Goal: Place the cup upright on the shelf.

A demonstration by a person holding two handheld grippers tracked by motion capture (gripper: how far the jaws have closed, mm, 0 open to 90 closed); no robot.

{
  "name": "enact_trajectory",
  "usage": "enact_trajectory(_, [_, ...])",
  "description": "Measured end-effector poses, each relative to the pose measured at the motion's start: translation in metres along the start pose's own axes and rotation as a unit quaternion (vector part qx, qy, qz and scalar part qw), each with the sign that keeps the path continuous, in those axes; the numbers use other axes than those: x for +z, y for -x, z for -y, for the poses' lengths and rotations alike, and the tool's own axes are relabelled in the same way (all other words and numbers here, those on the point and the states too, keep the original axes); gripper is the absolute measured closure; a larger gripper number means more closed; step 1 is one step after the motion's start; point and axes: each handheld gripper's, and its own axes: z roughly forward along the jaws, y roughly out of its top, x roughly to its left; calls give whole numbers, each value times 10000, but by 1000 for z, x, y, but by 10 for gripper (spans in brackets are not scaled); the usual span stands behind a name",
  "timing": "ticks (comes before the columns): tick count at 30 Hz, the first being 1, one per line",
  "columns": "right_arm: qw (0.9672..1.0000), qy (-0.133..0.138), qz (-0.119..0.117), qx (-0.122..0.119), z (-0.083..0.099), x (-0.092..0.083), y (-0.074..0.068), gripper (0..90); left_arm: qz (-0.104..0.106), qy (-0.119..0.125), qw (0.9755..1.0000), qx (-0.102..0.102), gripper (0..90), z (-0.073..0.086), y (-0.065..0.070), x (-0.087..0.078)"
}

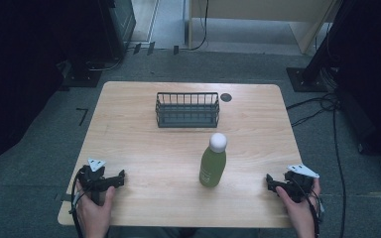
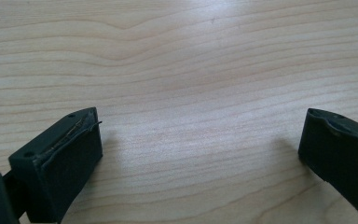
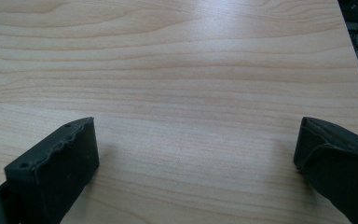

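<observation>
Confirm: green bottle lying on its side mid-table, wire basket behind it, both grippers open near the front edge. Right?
Not quite. The green bottle stands upright, white cap on top, as the high view shows. The rest holds: the wire basket sits behind it, and the left gripper and right gripper rest near the table's front edge, jaws wide apart over bare wood.

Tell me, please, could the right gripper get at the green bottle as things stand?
Probably yes. The right gripper rests open near the table's front edge, and the green bottle stands upright to its left with bare wood between them.
</observation>
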Motion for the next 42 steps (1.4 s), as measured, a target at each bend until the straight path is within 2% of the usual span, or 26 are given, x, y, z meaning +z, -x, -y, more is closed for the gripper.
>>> enact_trajectory(5, [10000,-8,17,19,1,-1,-1,0,1,0,10000,0,0,0,0,0])
enact_trajectory(8, [10000,-10,-26,-59,1,-8,-2,0,-1,1,10000,2,0,0,0,0])
enact_trajectory(17, [9999,34,-147,-51,-4,-19,-7,4,-8,8,10000,-7,0,0,1,0])
enact_trajectory(19, [9996,87,-253,0,-6,-24,-13,23,-2,1,10000,7,0,0,1,0])
enact_trajectory(27, [9988,242,-382,-212,-17,-36,-30,37,3,3,10000,1,0,0,1,0])
enact_trajectory(42, [9976,248,-503,-401,-24,-38,-50,39,3,2,10000,1,0,0,1,0])
